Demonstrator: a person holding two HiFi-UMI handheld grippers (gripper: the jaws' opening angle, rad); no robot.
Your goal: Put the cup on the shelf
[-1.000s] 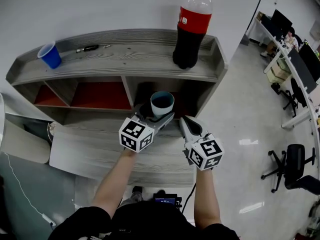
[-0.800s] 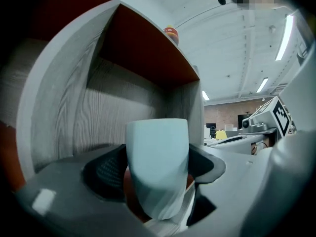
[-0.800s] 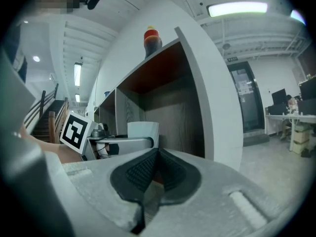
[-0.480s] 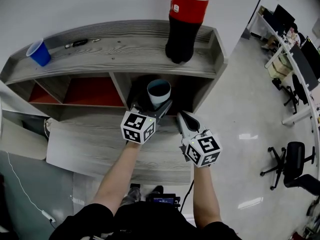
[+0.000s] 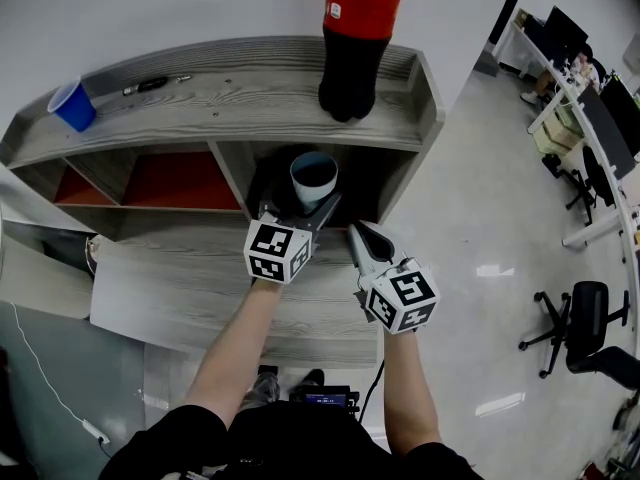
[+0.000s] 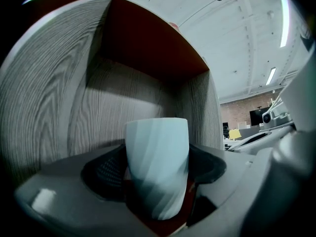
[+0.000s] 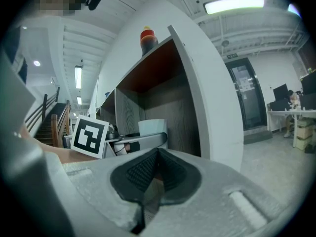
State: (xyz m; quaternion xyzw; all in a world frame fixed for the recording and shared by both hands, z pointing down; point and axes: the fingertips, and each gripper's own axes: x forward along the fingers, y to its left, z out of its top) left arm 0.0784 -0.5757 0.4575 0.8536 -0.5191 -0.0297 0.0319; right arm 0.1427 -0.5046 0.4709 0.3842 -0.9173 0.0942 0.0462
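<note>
Left gripper view: my left gripper (image 6: 158, 181) squeezes the cup (image 6: 157, 164) — right gripper (image 7: 148, 191) pressed together, holding nothing.

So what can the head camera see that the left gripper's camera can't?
Only the head view shows the blue cup and the cola bottle standing on top of the shelf, plus the right gripper and an office chair. Only the left gripper view shows the ceiling lights and the dark pads pressed against the cup's sides. Both show the pale cup held in the left gripper at the shelf's right-hand opening.
</note>
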